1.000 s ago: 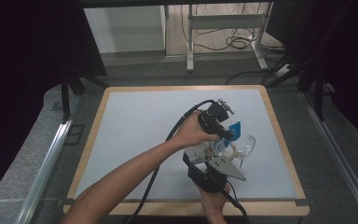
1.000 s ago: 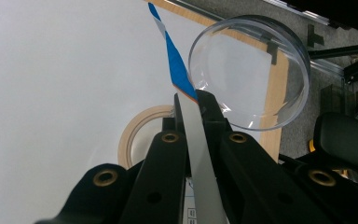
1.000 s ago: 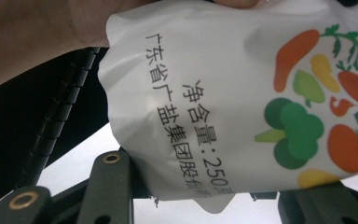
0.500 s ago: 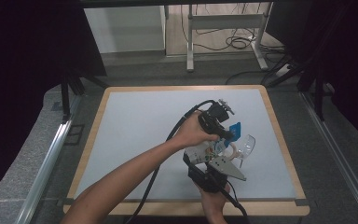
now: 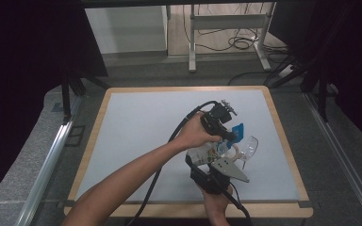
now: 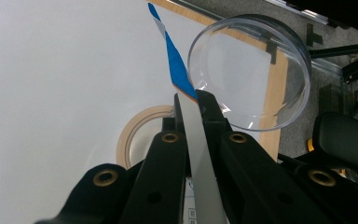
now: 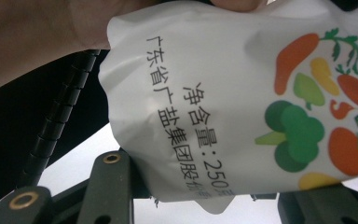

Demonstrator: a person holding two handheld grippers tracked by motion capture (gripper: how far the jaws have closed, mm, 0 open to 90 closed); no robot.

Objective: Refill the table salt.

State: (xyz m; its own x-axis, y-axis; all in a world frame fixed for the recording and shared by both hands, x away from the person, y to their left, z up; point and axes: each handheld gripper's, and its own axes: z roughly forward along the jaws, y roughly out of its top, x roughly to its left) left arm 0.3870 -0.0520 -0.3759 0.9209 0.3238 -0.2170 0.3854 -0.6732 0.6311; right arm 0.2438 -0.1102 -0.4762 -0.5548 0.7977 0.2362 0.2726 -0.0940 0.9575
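Note:
A white bag [image 7: 223, 107] printed with vegetables and black characters sits between the jaws of my right gripper [image 7: 205, 189], which is shut on its lower part. In the high view that right gripper [image 5: 213, 159] points up from the table's front edge, with the bag [image 5: 201, 152] above it. My left gripper [image 6: 193, 100] is shut on a thin blue and white flap [image 6: 175, 70] seen edge-on. From above, the left gripper [image 5: 230, 134] holds this flap [image 5: 237, 130] just right of the bag. Whether the flap joins the bag I cannot tell.
A clear round dish [image 6: 251, 79] lies on the white table top [image 5: 141, 127] just beyond the left jaws, also seen as the dish [image 5: 250, 145] from above. A beige tape ring [image 6: 137, 128] lies beside it. The table's wooden rim [image 5: 283, 136] runs close on the right.

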